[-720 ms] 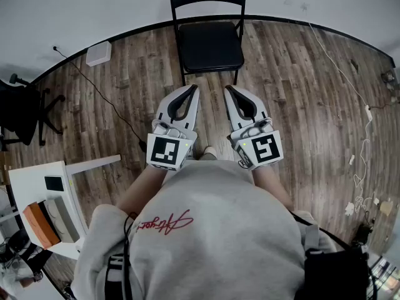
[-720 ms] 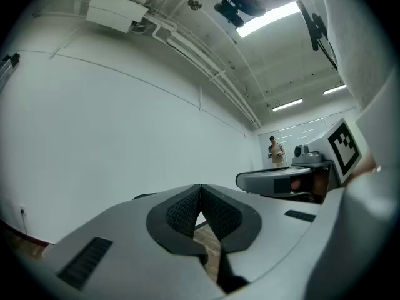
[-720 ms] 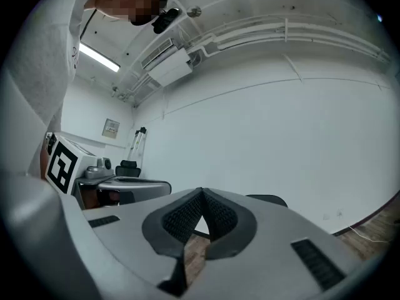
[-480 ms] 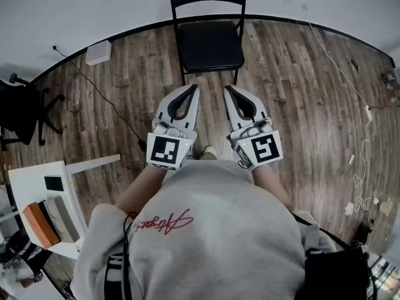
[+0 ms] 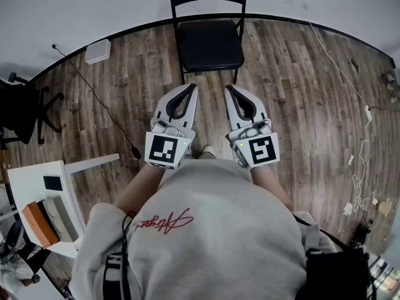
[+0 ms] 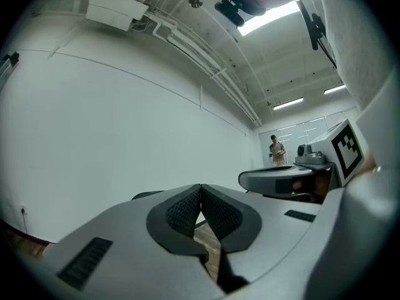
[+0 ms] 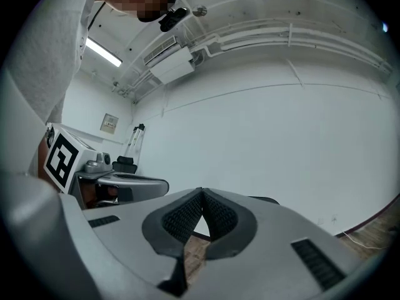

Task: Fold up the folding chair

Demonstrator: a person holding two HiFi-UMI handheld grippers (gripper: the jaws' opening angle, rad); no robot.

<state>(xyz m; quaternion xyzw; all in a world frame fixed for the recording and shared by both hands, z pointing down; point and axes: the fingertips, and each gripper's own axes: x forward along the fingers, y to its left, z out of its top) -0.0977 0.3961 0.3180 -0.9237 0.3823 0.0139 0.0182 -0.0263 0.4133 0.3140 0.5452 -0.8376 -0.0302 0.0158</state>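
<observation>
I hold both grippers side by side in front of my chest, level, pointing at the chair (image 5: 209, 42). The chair is black and stands unfolded on the wood floor (image 5: 294, 92), its back against the white wall (image 5: 94, 5) and its seat facing me.

The fingers (image 6: 181, 214) of my left gripper (image 5: 194, 87) are pressed together at the tips with nothing between them; through the gap behind the tips I see only floor. The fingers (image 7: 219, 216) of my right gripper (image 5: 228, 88) are pressed together the same way and are just as empty.

From the head view, both tips end just short of the seat's front edge, left gripper towards the left front leg, right gripper towards the right one. Neither touches the chair.

A black cable (image 5: 94, 92) runs across the floor to my left, and a white desk (image 5: 62, 167) stands beside my left elbow.
</observation>
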